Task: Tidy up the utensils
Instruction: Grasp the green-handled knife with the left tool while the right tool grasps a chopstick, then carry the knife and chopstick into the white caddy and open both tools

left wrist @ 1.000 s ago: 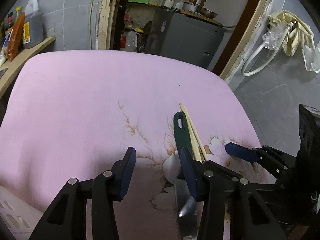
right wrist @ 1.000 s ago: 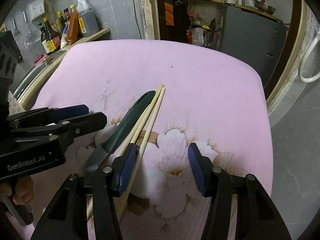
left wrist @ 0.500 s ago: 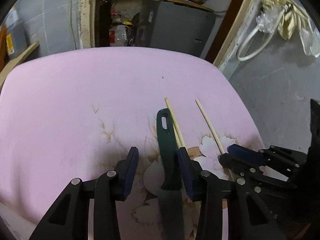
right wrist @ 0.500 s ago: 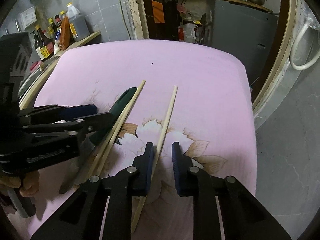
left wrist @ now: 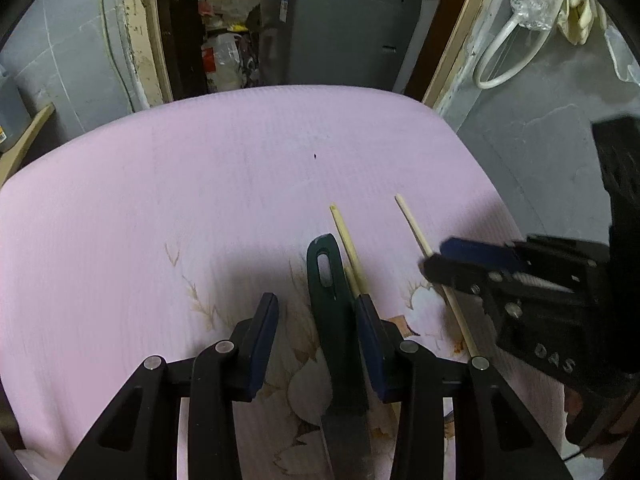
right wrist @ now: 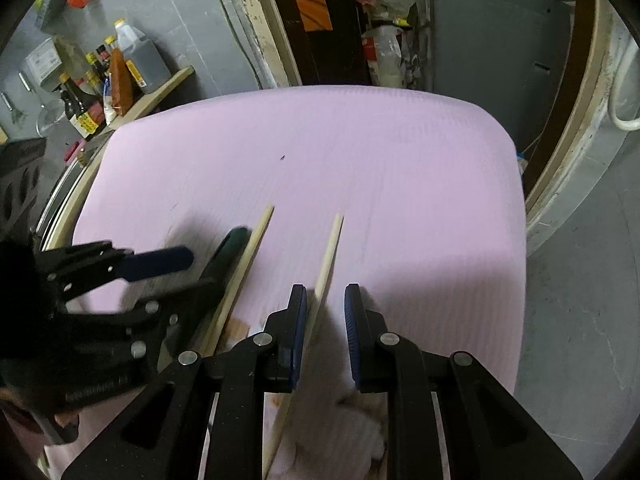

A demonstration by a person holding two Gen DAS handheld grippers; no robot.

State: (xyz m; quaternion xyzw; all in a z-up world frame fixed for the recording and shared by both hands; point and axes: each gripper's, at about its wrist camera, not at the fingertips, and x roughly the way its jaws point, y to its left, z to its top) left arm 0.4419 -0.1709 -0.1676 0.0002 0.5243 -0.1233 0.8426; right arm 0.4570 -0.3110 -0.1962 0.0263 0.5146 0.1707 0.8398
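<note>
- Left wrist view: the left gripper (left wrist: 316,336) hangs over the pink tabletop (left wrist: 200,200), jaws part open around the green-handled knife (left wrist: 334,320), whose handle lies against the right jaw, clear of the left. One chopstick (left wrist: 348,240) lies just right of the knife.
- Right wrist view: the right gripper (right wrist: 325,330), jaws having just closed in, holds the other chopstick (right wrist: 326,264) between them, against the left jaw; a gap shows on the right.

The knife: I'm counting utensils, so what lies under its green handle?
Beside the knife, one chopstick lies partly tucked under the handle's right edge on the pink cloth. Its lower end is hidden by the left tongs.
</note>
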